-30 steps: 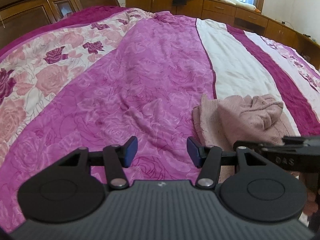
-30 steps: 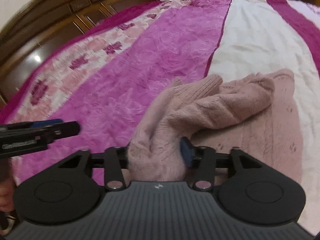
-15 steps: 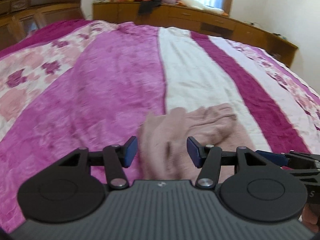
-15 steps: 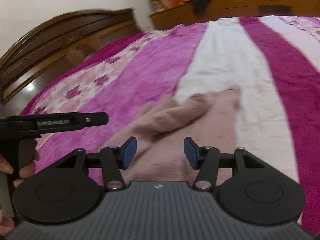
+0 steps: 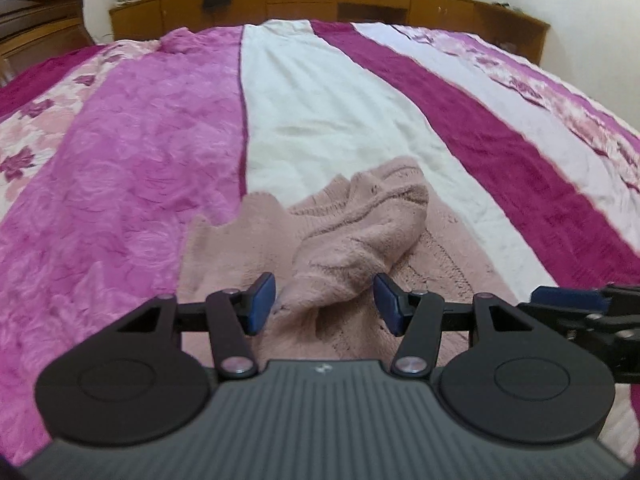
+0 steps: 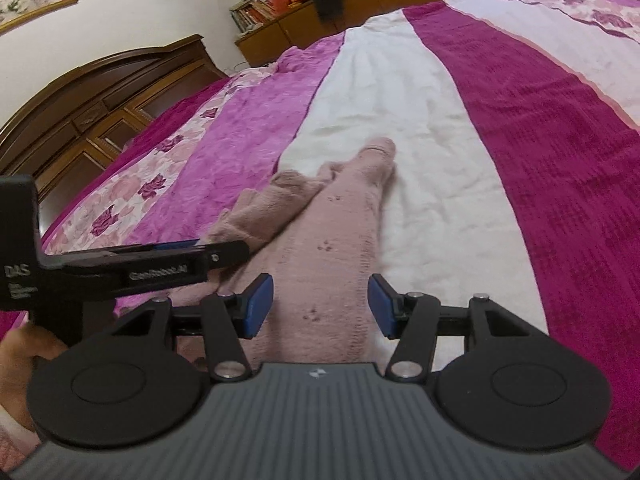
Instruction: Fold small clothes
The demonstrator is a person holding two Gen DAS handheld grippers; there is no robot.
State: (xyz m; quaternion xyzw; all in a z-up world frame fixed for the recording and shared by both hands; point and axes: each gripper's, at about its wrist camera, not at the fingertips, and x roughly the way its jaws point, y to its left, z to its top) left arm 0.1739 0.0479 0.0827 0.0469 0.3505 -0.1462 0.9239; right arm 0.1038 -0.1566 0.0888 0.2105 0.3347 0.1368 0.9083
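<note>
Left tool [image 5: 324, 300]: released, pads clear of a pink knitted sweater [image 5: 360, 232] lying crumpled on the bed [image 5: 320, 112] near its front edge. Right tool [image 6: 320, 304]: released above the same sweater. Right view alone shows "DAS" lettering, a hand [image 6: 20, 364], and the headboard [image 6: 100, 92].

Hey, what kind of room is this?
Most likely a home bedroom: a big bed under a pink and magenta striped bedspread, a dark wooden headboard, and low wooden cabinets along the far wall.
</note>
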